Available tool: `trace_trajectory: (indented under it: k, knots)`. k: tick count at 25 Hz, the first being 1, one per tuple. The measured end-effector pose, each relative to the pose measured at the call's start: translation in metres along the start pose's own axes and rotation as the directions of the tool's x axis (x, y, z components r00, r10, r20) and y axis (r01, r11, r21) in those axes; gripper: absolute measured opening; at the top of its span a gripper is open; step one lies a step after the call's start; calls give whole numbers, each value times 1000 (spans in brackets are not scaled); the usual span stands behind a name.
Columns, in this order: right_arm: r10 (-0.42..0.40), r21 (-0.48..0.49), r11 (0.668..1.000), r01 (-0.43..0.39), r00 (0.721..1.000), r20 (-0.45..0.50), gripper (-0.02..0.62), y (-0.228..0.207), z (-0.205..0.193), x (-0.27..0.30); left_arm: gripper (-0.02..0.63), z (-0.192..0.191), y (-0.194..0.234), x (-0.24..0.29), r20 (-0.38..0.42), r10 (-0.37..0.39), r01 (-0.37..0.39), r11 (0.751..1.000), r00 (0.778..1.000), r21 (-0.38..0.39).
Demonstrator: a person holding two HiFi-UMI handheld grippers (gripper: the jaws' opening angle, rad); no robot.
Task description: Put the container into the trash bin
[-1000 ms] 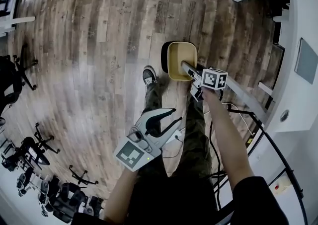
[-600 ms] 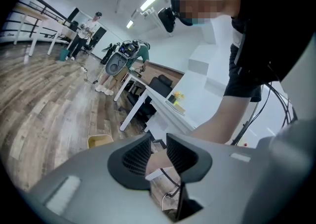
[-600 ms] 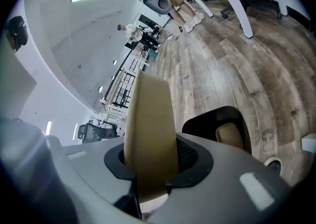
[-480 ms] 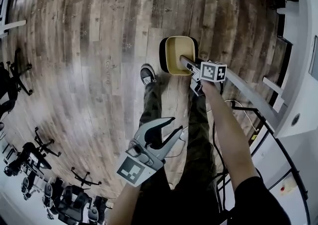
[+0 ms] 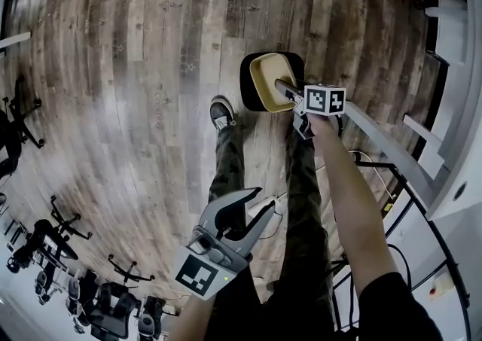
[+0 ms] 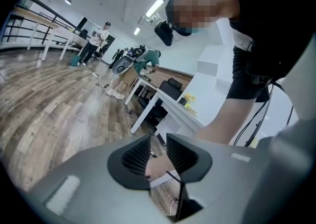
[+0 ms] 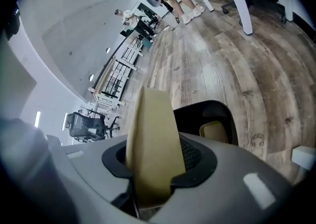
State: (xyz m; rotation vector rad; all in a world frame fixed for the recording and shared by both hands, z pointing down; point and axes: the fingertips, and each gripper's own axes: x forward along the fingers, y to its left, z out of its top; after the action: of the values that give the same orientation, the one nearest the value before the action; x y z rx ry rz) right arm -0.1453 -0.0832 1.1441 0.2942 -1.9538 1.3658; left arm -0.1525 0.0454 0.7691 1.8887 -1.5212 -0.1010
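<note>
In the head view a tan, shallow container [image 5: 273, 80] hangs tilted over the mouth of a black trash bin [image 5: 252, 95] on the wooden floor. My right gripper [image 5: 285, 89] reaches down to it, with the container's wall between its jaws. In the right gripper view that wall [image 7: 150, 134] stands between the jaws, which are opening, and the ribbed right pad [image 7: 191, 155] shows bare beside it. Below lies the bin [image 7: 219, 111] with another tan container [image 7: 214, 131] inside. My left gripper [image 5: 260, 202] hangs lower left, open and holding nothing [image 6: 158, 144].
The person's legs and a shoe [image 5: 223, 112] stand just beside the bin. A white desk [image 5: 452, 106] and black cables [image 5: 392, 211] run along the right. Office chairs [image 5: 45, 249] crowd the lower left. White desks [image 6: 148, 99] and distant people show in the left gripper view.
The right gripper has sunk with the container, which now sits lower in the bin's mouth. The left gripper has dropped lower too.
</note>
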Motion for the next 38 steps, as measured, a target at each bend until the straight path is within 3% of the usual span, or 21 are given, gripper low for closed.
trace_trajectory:
  k: [10,23,25,27,30,38]
  knots:
    - [-38,-9,999,38,999,-33,179,-25,-13,14,97,-19,-1,11,-29,-26,26,999,999,-22]
    - [-30,-6,1000,30,998,-46,201,-34,-12,17,98,-25,-5,31,-36,-54,53,998,998,-32]
    - [-52,-39,998,50,998,-46,223,-36,-10,19,97,-26,-4,30,-39,-56,55,998,998,-36]
    - [-112,-103,989,107,993,-44,292,-42,-8,19,98,-28,-5,29,-41,-60,59,998,997,-38]
    - [-169,-166,973,160,985,-43,305,-47,-6,17,98,-31,-5,28,-50,-68,66,997,996,-40]
    - [-109,-127,987,101,992,-58,295,-39,-16,18,97,-34,-7,27,-58,-78,75,996,995,-49]
